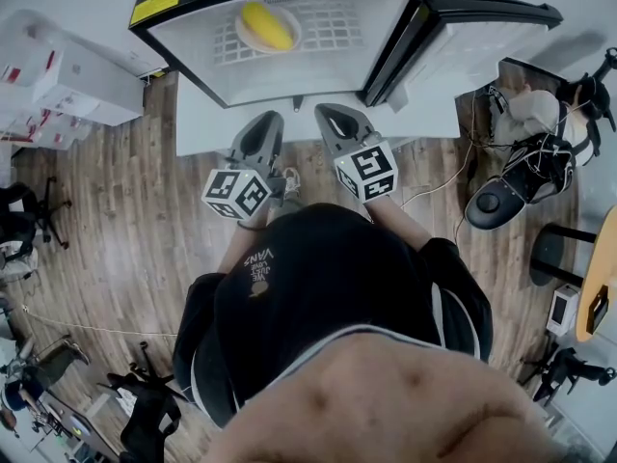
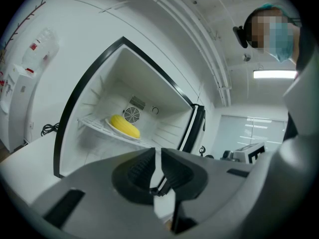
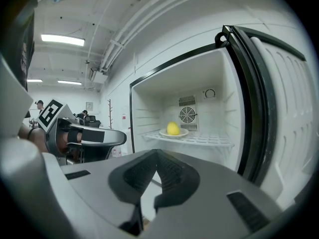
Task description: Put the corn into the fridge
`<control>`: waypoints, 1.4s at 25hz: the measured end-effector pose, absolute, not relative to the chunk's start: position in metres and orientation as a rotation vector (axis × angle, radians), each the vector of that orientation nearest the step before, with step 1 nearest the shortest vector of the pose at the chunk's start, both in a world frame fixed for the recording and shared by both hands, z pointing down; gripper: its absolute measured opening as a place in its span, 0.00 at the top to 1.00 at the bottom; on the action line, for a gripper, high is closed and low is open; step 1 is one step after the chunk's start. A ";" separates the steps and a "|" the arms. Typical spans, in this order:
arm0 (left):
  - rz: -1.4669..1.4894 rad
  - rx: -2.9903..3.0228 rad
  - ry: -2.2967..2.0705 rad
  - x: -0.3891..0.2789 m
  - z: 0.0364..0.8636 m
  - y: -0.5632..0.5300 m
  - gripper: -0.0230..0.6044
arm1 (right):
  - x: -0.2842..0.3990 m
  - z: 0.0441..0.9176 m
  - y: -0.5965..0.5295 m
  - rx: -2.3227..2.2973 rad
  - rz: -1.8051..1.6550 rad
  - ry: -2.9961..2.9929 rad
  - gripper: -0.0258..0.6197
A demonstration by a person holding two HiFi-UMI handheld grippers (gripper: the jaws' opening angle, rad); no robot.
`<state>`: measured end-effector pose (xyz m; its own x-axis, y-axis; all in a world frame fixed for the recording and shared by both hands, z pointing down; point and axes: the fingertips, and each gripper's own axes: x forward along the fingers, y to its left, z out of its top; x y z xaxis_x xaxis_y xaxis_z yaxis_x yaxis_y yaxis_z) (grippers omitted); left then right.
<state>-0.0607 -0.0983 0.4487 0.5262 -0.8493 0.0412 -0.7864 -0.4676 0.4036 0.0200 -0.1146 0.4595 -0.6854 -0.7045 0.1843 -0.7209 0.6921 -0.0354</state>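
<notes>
The yellow corn lies on a white plate on the wire shelf inside the open fridge. It also shows as the corn in the left gripper view and the corn in the right gripper view. My left gripper and right gripper hang side by side in front of the fridge, apart from it. Both are shut with nothing between the jaws. In its own view the left gripper points at the fridge. So does the right gripper.
The fridge door stands swung open to the right. A white table carries the fridge. White boxes stand at the left on the wooden floor, and a stool and cabled gear at the right.
</notes>
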 end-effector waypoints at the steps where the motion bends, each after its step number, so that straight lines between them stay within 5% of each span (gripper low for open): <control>1: -0.232 2.396 -1.348 -0.060 0.449 -0.097 0.89 | 0.020 0.460 -0.114 1.163 0.155 -2.744 0.94; 35: -0.226 2.368 -1.358 -0.048 0.462 -0.061 0.89 | 0.037 0.468 -0.079 1.166 0.171 -2.733 0.94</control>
